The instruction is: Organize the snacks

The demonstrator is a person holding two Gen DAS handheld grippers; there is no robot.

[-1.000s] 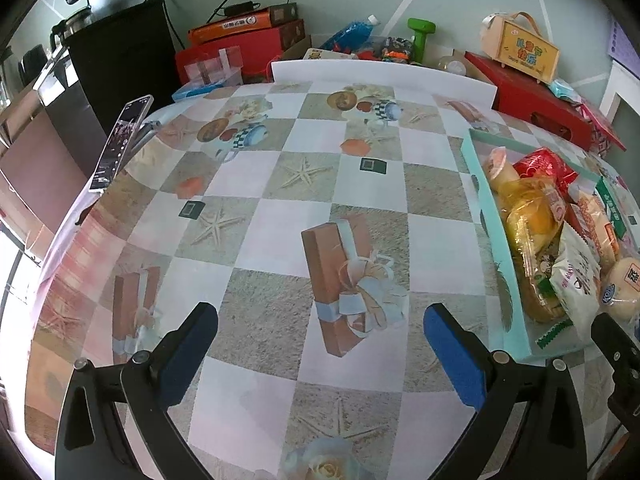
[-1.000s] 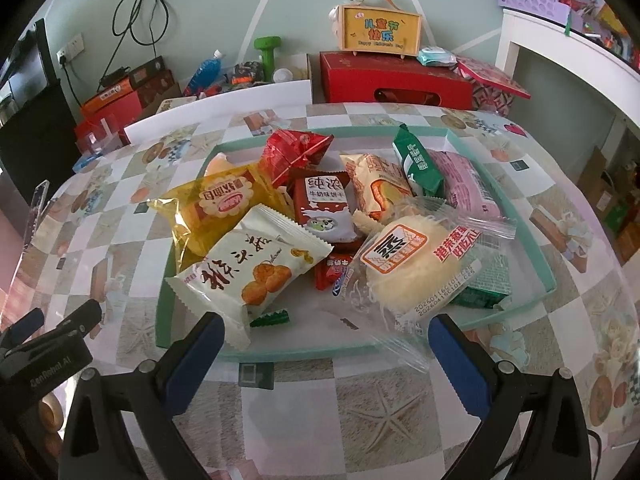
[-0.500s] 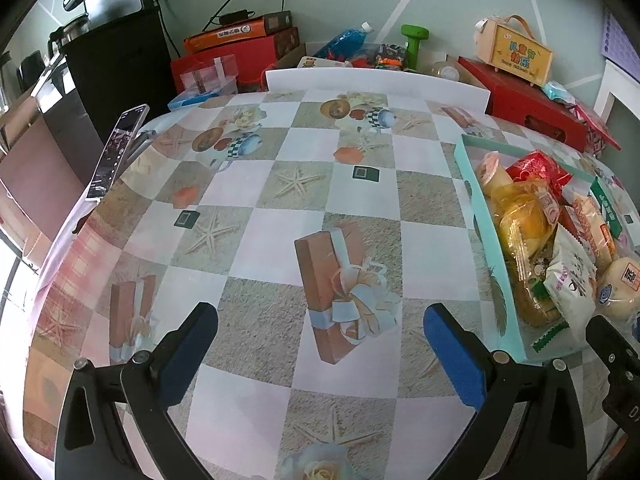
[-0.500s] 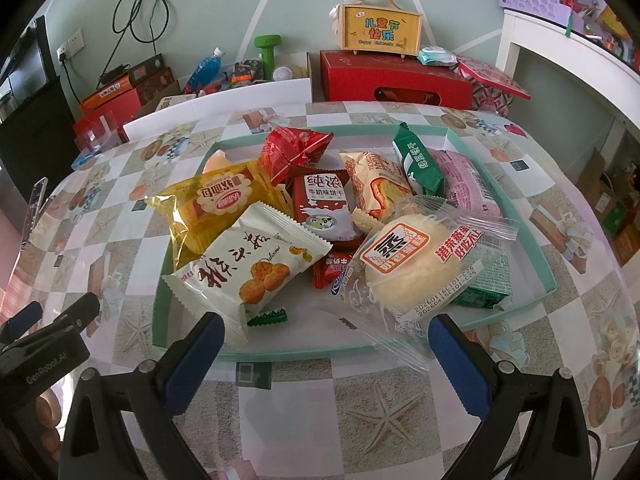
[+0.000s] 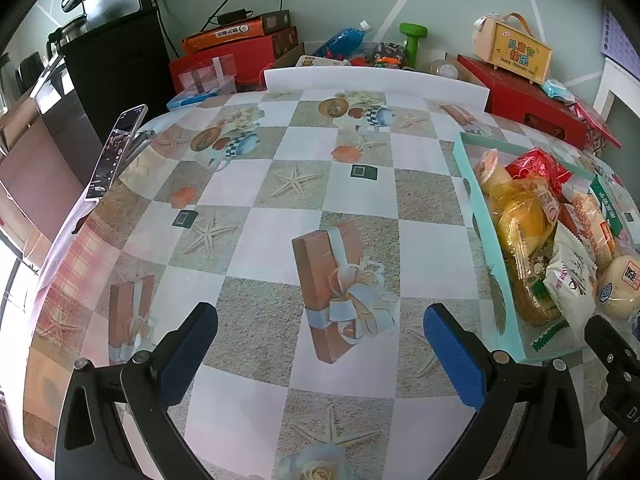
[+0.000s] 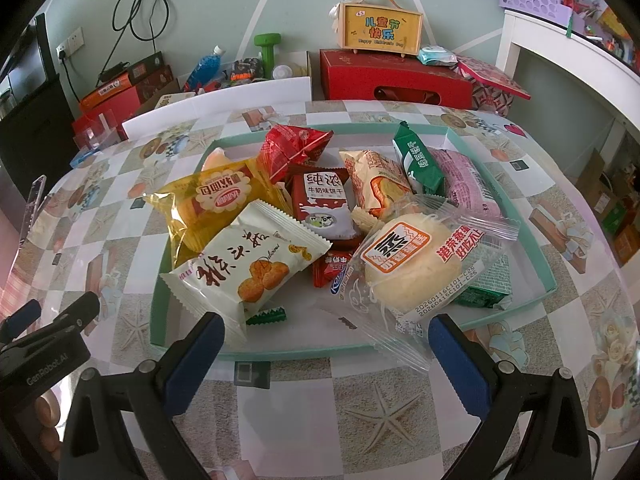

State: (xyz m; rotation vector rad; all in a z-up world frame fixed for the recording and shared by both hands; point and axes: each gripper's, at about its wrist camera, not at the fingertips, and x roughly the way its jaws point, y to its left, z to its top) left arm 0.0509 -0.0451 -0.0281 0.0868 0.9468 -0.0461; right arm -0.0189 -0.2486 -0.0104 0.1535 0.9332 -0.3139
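Both grippers are hovering over a round table (image 5: 248, 184) covered in a checkered seaside-print cloth. The left gripper (image 5: 320, 354) is holding its blue-padded jaws wide apart over bare cloth, a propped smartphone (image 5: 116, 148) far ahead to its left and the teal tray (image 5: 476, 200) of snacks off to its right. The right gripper (image 6: 326, 364), jaws likewise spread and gripping nothing, is facing the tray's near rim, a white biscuit packet (image 6: 248, 264) lying just ahead of its left finger and a clear-wrapped steamed cake (image 6: 412, 264) ahead of its right finger.
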